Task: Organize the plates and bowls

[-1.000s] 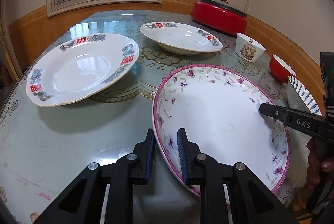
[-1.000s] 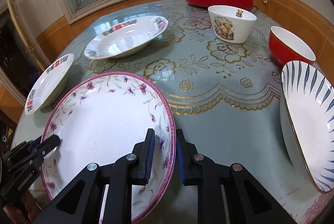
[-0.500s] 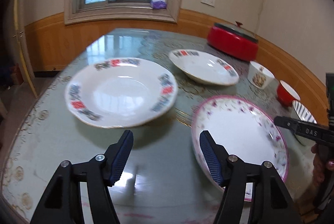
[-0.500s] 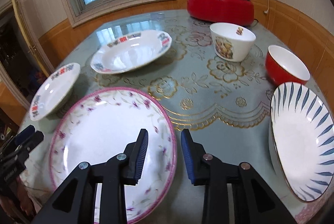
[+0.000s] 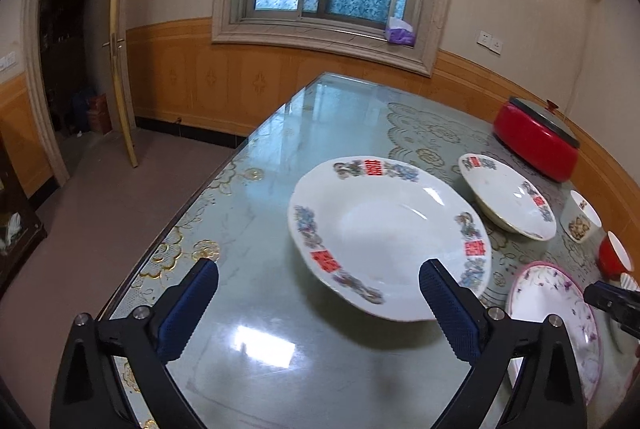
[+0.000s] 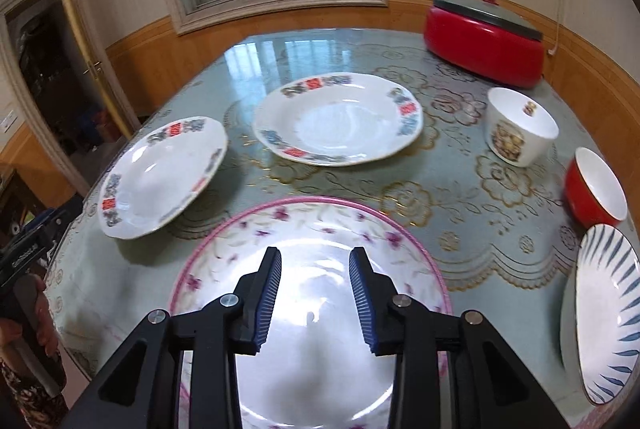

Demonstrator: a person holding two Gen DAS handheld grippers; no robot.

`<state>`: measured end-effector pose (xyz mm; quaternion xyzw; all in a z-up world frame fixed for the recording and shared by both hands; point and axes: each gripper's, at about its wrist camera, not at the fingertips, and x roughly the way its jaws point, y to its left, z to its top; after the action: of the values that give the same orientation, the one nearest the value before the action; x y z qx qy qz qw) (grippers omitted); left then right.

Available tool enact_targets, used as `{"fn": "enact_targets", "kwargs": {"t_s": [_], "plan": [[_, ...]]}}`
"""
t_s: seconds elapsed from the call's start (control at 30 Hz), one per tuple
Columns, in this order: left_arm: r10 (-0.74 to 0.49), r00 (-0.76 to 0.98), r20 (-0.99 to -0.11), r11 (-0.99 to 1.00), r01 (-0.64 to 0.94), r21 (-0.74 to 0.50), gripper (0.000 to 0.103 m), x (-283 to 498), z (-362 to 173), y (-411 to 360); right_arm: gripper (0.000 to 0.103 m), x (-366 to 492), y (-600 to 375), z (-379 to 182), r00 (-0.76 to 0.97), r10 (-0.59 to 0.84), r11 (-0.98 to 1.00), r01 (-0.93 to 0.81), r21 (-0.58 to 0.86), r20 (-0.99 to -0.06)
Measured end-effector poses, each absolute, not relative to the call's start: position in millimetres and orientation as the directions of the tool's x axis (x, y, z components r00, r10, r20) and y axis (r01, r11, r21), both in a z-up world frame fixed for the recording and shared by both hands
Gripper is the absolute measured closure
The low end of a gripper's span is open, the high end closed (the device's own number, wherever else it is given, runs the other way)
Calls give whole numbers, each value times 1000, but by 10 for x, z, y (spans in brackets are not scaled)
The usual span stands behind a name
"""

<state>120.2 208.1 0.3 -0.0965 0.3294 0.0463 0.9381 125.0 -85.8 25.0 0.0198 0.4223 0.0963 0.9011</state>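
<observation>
A pink-rimmed floral plate [image 6: 316, 309] lies on the table under my right gripper [image 6: 315, 293], which is open and empty above it. The plate also shows at the right of the left wrist view [image 5: 556, 321]. My left gripper [image 5: 318, 305] is wide open and empty, raised in front of a white plate with red and blue marks [image 5: 388, 237]. That plate shows at the left of the right wrist view [image 6: 160, 177]. A second such plate [image 6: 338, 117] lies farther back. A blue-striped plate [image 6: 604, 309] lies at the right.
A white picture bowl [image 6: 520, 127] and a red bowl [image 6: 594, 189] stand at the right. A red lidded cooker [image 6: 484, 41] sits at the back right. The table edge [image 5: 192, 205] drops to the floor at the left.
Both grippers let go of the pink-rimmed plate's rim, opened and rose. The left one swung left toward the marked white plate; the right one now hangs over the pink-rimmed plate.
</observation>
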Motion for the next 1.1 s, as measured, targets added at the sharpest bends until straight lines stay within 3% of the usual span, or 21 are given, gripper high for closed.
{"fn": "enact_targets", "kwargs": {"t_s": [0.37, 0.47, 0.53, 0.93, 1.1], "plan": [[51, 740, -671, 954, -235, -187, 0, 1497, -149, 2433, 63, 1674, -422, 150, 520, 312, 947, -239, 216, -795], [46, 733, -679, 946, -251, -207, 0, 1652, -198, 2505, 61, 1903, -345, 105, 459, 398, 917, -237, 322, -795], [36, 734, -679, 942, -251, -222, 0, 1740, -228, 2534, 50, 2026, -291, 85, 439, 423, 906, -225, 358, -793], [29, 740, -672, 963, -202, -181, 1, 2076, -234, 2542, 48, 2508, 59, 58, 419, 343, 937, -215, 276, -841], [3, 737, -676, 962, -187, -199, 21, 2111, -261, 2565, 48, 2653, 150, -65, 381, 345, 937, -198, 289, -858]]}}
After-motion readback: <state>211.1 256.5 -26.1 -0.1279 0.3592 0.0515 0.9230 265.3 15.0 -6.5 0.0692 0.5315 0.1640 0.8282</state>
